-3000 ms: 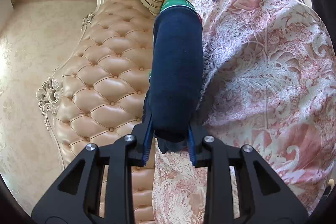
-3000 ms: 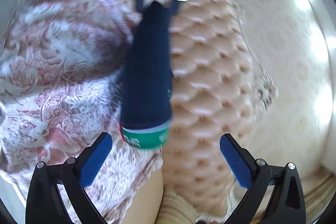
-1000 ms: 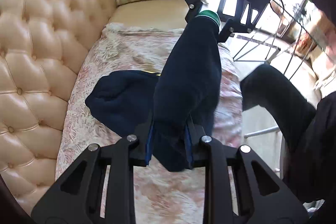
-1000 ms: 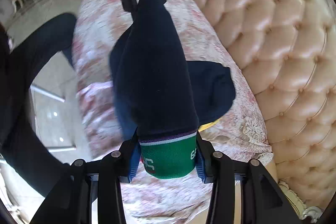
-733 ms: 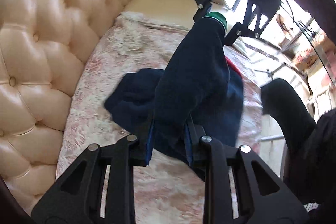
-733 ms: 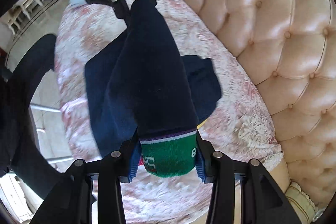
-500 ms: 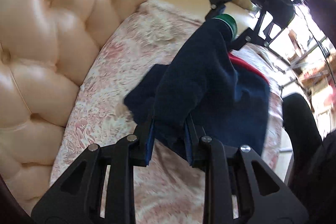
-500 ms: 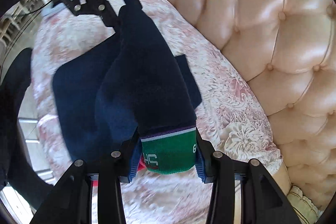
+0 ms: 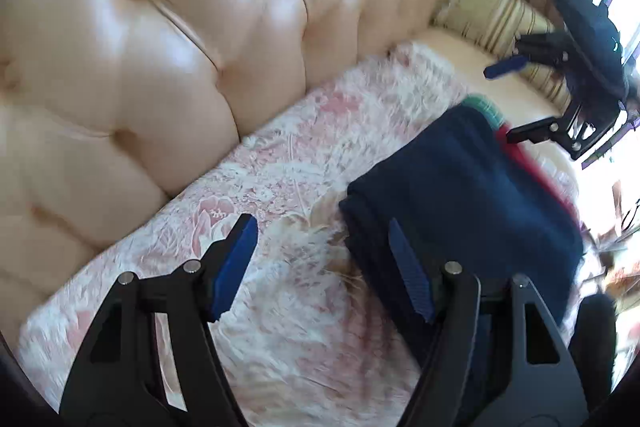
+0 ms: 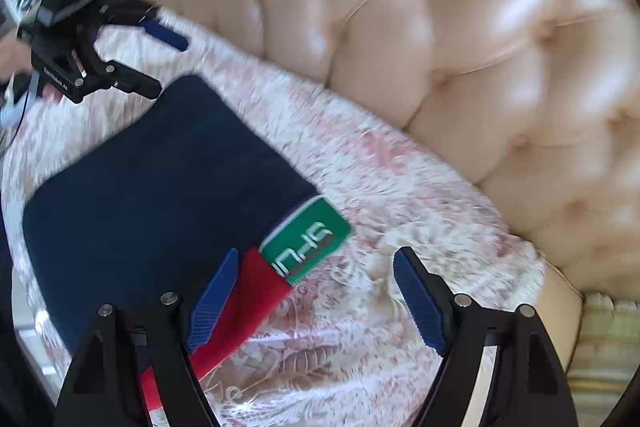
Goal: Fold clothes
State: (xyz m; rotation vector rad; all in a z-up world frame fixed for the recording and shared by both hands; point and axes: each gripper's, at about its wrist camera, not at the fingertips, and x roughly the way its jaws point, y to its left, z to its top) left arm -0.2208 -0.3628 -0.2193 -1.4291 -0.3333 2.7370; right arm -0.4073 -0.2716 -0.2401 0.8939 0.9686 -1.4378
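A folded navy garment (image 9: 464,187) with a green cuff (image 10: 306,241) and a red band (image 10: 248,295) lies flat on the pink floral cover (image 9: 288,179) of the sofa seat. My left gripper (image 9: 320,267) is open and empty, just left of the garment's near edge. My right gripper (image 10: 316,299) is open and empty, its jaws standing either side of the green cuff end. The navy garment also fills the left of the right wrist view (image 10: 152,179). Each gripper shows in the other's view, the right one (image 9: 532,99) and the left one (image 10: 140,55), both open.
The tufted cream leather sofa back (image 9: 180,27) rises right behind the seat. A striped cushion (image 9: 504,23) sits at the far end of the sofa, also at the right wrist view's lower right corner (image 10: 604,339). A dark-clothed leg (image 9: 592,331) is by the seat's front edge.
Both grippers lowered the stretched navy garment onto the seat over the rest of it and let go. Both jaws opened and drew back from its ends.
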